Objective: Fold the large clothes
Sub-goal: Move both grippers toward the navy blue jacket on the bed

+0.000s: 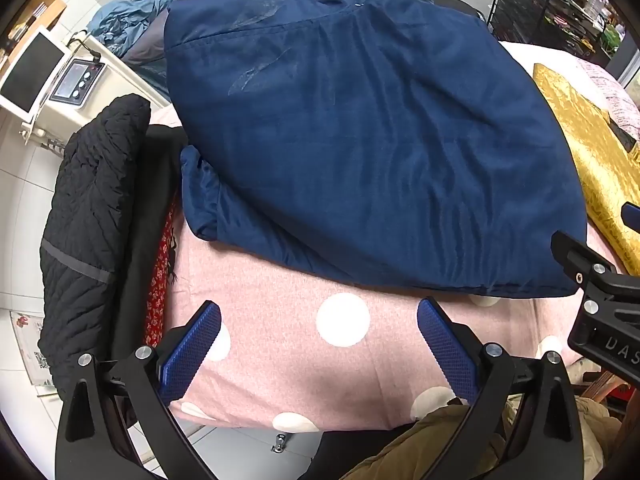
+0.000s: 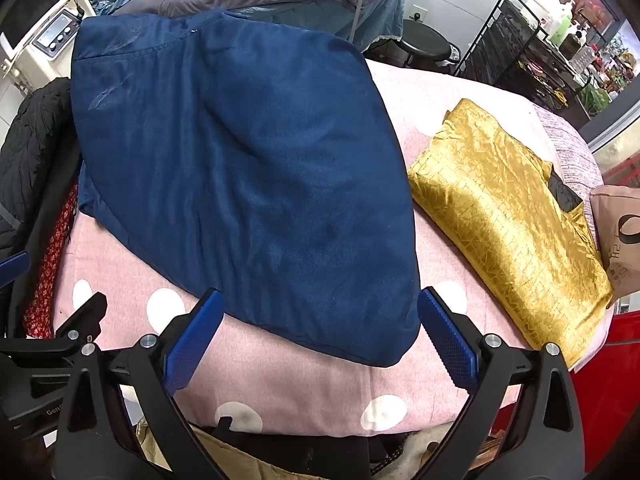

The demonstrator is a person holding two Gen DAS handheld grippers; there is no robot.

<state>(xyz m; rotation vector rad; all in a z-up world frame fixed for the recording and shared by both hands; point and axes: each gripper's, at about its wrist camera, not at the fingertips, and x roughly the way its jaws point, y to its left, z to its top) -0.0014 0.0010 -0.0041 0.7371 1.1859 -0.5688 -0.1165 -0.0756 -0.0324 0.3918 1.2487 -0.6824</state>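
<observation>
A dark blue garment (image 1: pixel 368 140), already folded into a thick, puffy bundle, is lying on a bed covered with a pink sheet with white dots (image 1: pixel 280 344). Its near edge is sitting just beyond both grippers. The left gripper (image 1: pixel 319 350) is hovering over bare sheet with its jaws standing wide apart and nothing between them. The right gripper (image 2: pixel 320 338) is hanging over the bundle's near right corner, also spread wide and gripping nothing; the corner is showing between its fingers, but the pads are not pressing on it.

Beside the bundle on the right, a folded gold cloth (image 2: pixel 508 216) is lying on the same sheet, near but apart. A black quilted jacket (image 1: pixel 92 216) is draping over something at the left edge of the bed, with a red patterned cloth (image 1: pixel 158 280) tucked beside it.

Judging from here, the bundle looks slippery and springy, so a pinch that catches only the top layer could be pulling the fold open. A grip taken at one corner only could be skewing the bundle or dragging the sheet along.

The far edge of the bundle is running into a grey and blue heap of bedding, so its back fold is hard to read. Whether a loose flap at the left is a sleeve cannot be told. The bed's own frame is hidden.
</observation>
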